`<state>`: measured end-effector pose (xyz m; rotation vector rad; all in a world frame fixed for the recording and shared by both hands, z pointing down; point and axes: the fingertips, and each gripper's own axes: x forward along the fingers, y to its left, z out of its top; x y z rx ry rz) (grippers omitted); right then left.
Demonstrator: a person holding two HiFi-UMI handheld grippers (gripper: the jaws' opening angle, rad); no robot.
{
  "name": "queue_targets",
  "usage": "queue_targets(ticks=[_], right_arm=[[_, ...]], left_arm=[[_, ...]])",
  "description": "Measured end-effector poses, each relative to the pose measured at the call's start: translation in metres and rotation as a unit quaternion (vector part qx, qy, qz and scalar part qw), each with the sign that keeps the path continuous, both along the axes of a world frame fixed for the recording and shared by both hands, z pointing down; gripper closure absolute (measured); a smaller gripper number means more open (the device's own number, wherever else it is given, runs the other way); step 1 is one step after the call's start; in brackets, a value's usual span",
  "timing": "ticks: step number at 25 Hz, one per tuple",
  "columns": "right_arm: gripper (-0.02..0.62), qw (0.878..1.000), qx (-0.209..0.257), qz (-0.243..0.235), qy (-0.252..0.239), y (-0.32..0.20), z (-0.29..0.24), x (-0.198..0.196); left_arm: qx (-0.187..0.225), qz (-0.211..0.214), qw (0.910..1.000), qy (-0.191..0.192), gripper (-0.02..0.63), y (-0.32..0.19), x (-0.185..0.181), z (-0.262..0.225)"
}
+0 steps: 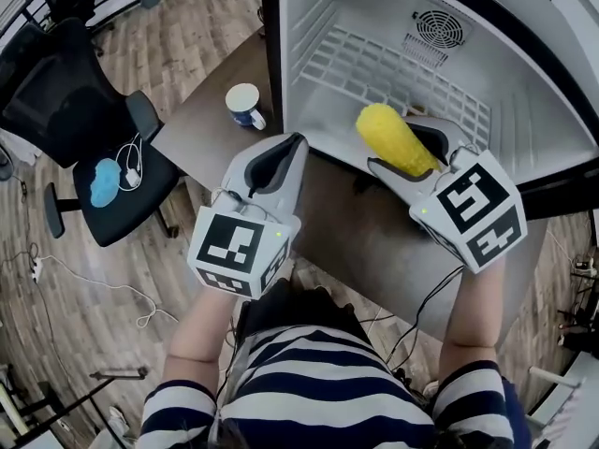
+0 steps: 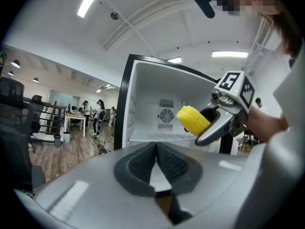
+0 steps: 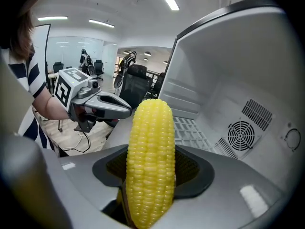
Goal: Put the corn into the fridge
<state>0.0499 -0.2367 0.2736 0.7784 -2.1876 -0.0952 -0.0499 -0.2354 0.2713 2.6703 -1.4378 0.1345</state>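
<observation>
**One ear of corn (image 1: 384, 129) in the right gripper (image 1: 389, 142) at the open fridge (image 1: 309, 26)**

Right gripper: fingers (image 3: 190, 168) pressed onto the corn from both sides, dark ribbed pads against its lower half. Stands lengthwise along the jaws in that gripper's own view, butt end sunk between them, rounded tip reaching well past the fingertips. Fills the whole gap, with no slack showing on either flank.

In the head view: held at the front edge of the fridge's opening, tip aimed inward over the front of the white wire shelf (image 1: 393, 73). Touching the shelf or clear of it: cannot tell. Well short of the round fan grille (image 1: 440, 28) on the back wall.

Left gripper (image 1: 298, 140): fingers pressed together, pads meeting along one line, nothing between them. Hovers just beside the right gripper, over the brown tabletop (image 1: 201, 134) in front of the fridge's left front corner. Apart from the corn, pointing the same way toward the opening.

On the tabletop, near its left edge and just beside the fridge's left wall: white mug (image 1: 245, 104) with blue print, upright. Beyond that edge, on the wooden floor: black office chair (image 1: 84, 101), with a light-blue thing (image 1: 105, 181) and a white cable (image 1: 131, 162) on its seat.
</observation>
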Motion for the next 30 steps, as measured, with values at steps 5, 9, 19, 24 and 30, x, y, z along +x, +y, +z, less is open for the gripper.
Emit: queue_targets(ticks=[5,9,19,24,30], right_arm=[[0.342,1.000,0.003,0.013,0.017,-0.025,0.001,0.007],[0.342,0.999,0.013,0.027,0.033,-0.041,-0.002,0.017],[0.342,0.998,0.028,0.051,0.027,-0.078,-0.004,0.035],[0.342,0.997,0.028,0.062,0.039,-0.096,0.006,0.040],[0.342,0.996,0.022,0.071,0.051,-0.108,0.016,0.047]], left_arm=[[0.002,0.015,0.9999,0.003,0.606,-0.018,0.009,0.004],[0.004,0.021,0.9997,0.008,0.606,-0.028,0.018,0.006],[0.012,0.016,0.9993,0.030,0.606,-0.046,0.025,0.011],[0.004,0.014,0.9993,0.034,0.606,-0.051,0.021,0.023],[-0.007,0.006,0.9992,0.038,0.606,-0.059,0.013,0.035]])
